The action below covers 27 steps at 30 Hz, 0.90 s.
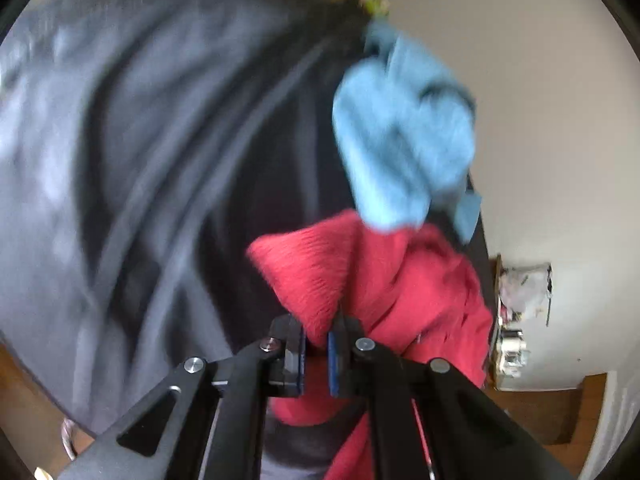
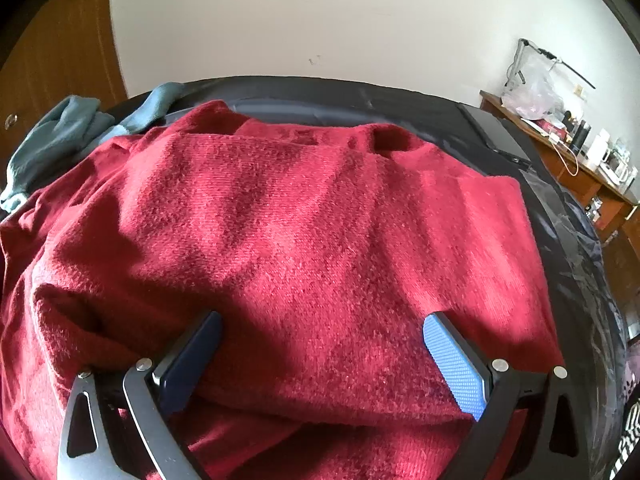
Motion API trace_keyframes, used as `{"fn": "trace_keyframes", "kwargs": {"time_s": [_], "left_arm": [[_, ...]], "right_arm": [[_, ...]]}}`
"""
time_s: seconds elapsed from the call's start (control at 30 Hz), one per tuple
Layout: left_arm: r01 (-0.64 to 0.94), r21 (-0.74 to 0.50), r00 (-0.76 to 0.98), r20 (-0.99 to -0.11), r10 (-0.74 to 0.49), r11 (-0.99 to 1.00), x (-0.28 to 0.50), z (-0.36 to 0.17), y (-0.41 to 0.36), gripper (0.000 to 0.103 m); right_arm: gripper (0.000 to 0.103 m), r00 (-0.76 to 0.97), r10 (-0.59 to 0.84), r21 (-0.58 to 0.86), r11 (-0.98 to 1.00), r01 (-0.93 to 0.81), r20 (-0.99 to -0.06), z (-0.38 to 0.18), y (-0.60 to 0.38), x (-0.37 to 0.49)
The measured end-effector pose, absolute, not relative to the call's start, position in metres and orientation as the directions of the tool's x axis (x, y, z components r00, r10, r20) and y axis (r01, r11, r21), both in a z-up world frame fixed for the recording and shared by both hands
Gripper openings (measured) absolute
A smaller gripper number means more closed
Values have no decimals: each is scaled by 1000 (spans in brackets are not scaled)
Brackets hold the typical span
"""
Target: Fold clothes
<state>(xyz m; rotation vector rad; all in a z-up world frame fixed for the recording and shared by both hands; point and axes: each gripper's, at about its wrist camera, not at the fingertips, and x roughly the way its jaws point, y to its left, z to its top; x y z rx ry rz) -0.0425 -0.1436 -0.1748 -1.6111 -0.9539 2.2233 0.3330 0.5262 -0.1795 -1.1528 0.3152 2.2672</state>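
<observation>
Take the wooden side surface [image 2: 576, 168] as your landmark: you are seeing it standing against the pale wall [image 2: 320, 20], at the right of the right wrist view. A crumpled clear plastic bag [image 2: 532, 92] is sitting on its far end, and small bottles and boxes [image 2: 600, 148], too small to identify, are crowding the nearer end. Across the room from it, a brown wooden door [image 2: 60, 60] is showing at the left.

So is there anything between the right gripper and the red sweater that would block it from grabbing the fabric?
Nothing visible does. The right gripper hangs open directly over the red sweater, with only its knit between the fingers. The blue garment lies off at the sweater's far left edge, clear of the gripper.
</observation>
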Motion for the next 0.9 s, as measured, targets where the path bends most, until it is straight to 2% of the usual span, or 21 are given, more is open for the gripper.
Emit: {"fn": "trace_keyframes", "kwargs": {"time_s": [0.13, 0.3, 0.6, 0.73, 0.77, 0.83, 0.9], "left_arm": [[111, -568, -445, -762, 470, -816, -67, -131, -150, 8], [17, -569, -488, -722, 491, -822, -81, -86, -119, 8], [-179, -635, -366, -666, 650, -752, -56, -39, 26, 8], [-278, -600, -288, -693, 661, -750, -37, -32, 108, 9], [-309, -575, -271, -710, 650, -757, -32, -32, 132, 11], [-386, -505, -213, -765, 608, -772, -19, -41, 180, 37], [-454, -485, -145, -788, 599, -747, -2, -52, 218, 50]], "right_arm": [[102, -464, 384, -46, -807, -589, -798, -180, 526, 333], [102, -464, 383, -44, -806, -590, -799, -180, 526, 333], [102, -469, 376, -34, -807, -590, -799, -180, 527, 334], [102, -474, 369, -23, -808, -589, -800, -181, 528, 335], [102, -476, 366, -19, -808, -589, -800, -181, 529, 335], [102, -483, 357, -7, -809, -587, -799, -181, 530, 336], [102, -495, 346, 10, -812, -583, -797, -181, 530, 339]]}}
